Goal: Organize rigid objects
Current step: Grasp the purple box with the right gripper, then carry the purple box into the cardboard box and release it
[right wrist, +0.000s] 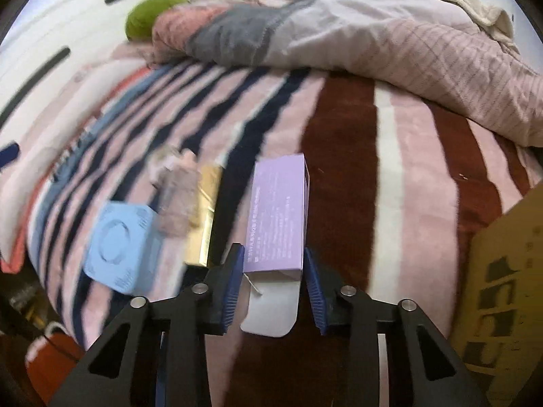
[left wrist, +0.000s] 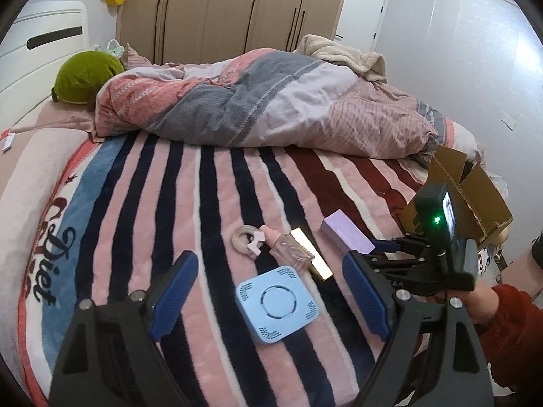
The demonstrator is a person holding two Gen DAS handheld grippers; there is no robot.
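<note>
Lilac carton [right wrist: 278, 213], long axis running up-frame, sits between spread right gripper [right wrist: 275, 285] fingers, ungripped; left gripper [left wrist: 271, 291] open, farther.

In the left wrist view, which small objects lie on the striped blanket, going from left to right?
Coiled white cable → clear bottle with pink cap → purple box → cardboard box. The blue square device and the gold bar are left out, since they overlap the bottle's span.
</note>
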